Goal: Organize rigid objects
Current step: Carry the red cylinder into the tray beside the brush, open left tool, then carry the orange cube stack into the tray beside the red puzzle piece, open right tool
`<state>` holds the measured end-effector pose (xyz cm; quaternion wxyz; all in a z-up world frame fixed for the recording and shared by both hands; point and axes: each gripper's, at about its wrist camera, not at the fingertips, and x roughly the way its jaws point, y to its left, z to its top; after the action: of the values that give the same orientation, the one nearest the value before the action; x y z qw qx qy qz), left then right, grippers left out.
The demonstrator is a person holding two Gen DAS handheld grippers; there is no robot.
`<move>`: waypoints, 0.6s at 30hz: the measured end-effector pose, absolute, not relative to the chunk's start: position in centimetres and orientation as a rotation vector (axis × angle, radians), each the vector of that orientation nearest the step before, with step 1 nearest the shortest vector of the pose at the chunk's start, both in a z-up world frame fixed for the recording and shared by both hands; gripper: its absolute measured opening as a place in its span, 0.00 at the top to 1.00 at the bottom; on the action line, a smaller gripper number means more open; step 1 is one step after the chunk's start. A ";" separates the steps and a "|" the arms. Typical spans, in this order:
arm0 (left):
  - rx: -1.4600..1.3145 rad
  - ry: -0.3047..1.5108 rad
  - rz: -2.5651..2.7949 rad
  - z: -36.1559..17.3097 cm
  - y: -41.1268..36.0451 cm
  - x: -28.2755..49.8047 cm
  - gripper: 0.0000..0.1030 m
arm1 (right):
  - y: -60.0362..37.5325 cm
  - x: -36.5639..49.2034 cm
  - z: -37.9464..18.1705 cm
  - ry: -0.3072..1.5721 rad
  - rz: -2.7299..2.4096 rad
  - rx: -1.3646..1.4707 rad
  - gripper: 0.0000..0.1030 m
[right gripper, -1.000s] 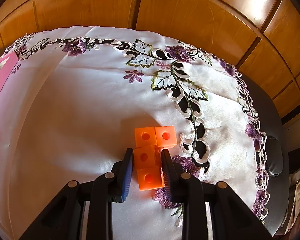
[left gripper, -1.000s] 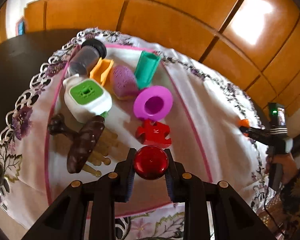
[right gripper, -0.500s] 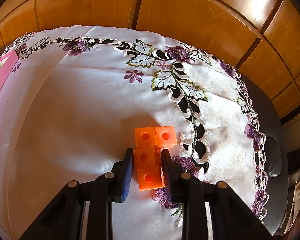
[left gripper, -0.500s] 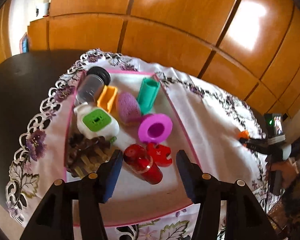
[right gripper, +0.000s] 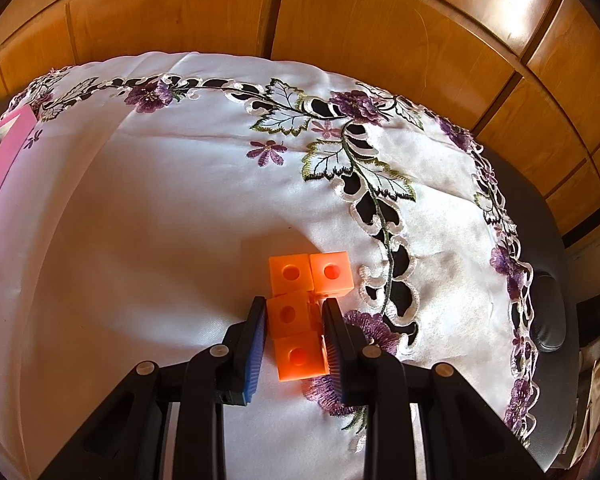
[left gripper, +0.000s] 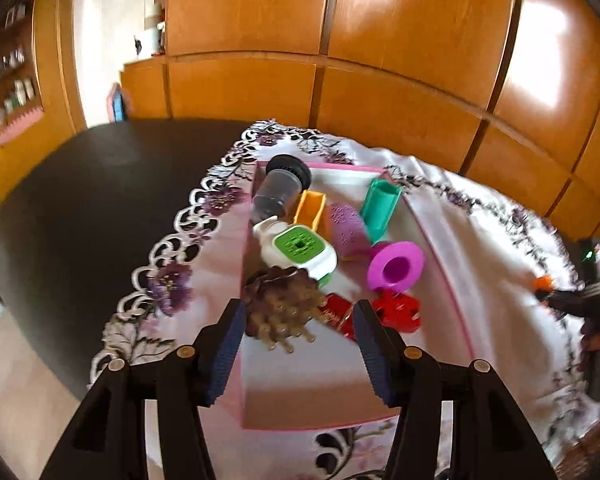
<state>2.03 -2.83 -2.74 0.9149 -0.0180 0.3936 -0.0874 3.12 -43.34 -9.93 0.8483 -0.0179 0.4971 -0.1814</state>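
Note:
In the left wrist view, my left gripper (left gripper: 298, 312) is open over the near part of a pink tray (left gripper: 456, 312). Nothing is between its pads. A shiny red bottle (left gripper: 338, 314) lies in the tray, partly hidden behind the right finger, between a brown bristle brush (left gripper: 284, 312) and a red puzzle piece (left gripper: 398, 312). In the right wrist view, my right gripper (right gripper: 294, 312) is shut on a piece made of joined orange cubes (right gripper: 310, 276), which rests on the white embroidered cloth (right gripper: 140, 220).
Further back the tray holds a white and green gadget (left gripper: 300, 246), a magenta cup (left gripper: 396, 266), a teal tube (left gripper: 380, 210), a purple lump (left gripper: 346, 230), an orange bin (left gripper: 310, 210) and a black-lidded jar (left gripper: 284, 184). The dark table (left gripper: 80, 200) extends left. Wooden panels stand behind.
My left gripper opened and let go of the red bottle, which now lies in the tray. The gripper then rose and drew back. My right gripper and the orange cubes have not moved.

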 end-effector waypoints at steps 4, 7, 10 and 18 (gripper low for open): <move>0.003 0.789 -0.188 -2.5 -3.7 1.2 0.41 | -43.3 3.1 -9.9 1.048 -0.384 -0.033 0.74; 0.020 0.779 -0.217 -2.3 -4.4 0.5 0.41 | -43.3 3.0 -9.8 1.046 -0.387 -0.036 0.74; 0.035 0.773 -0.225 -2.2 -5.0 0.0 0.41 | -43.1 3.0 -9.7 1.045 -0.389 -0.041 0.74; 0.036 0.780 -0.218 -2.2 -4.8 -0.3 0.40 | -43.2 2.9 -9.6 1.046 -0.372 -0.011 0.74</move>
<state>-0.28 -4.81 -2.21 0.9190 0.0174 0.3794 -0.1059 2.87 -43.18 -9.65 0.8498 -0.0051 0.4965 -0.1767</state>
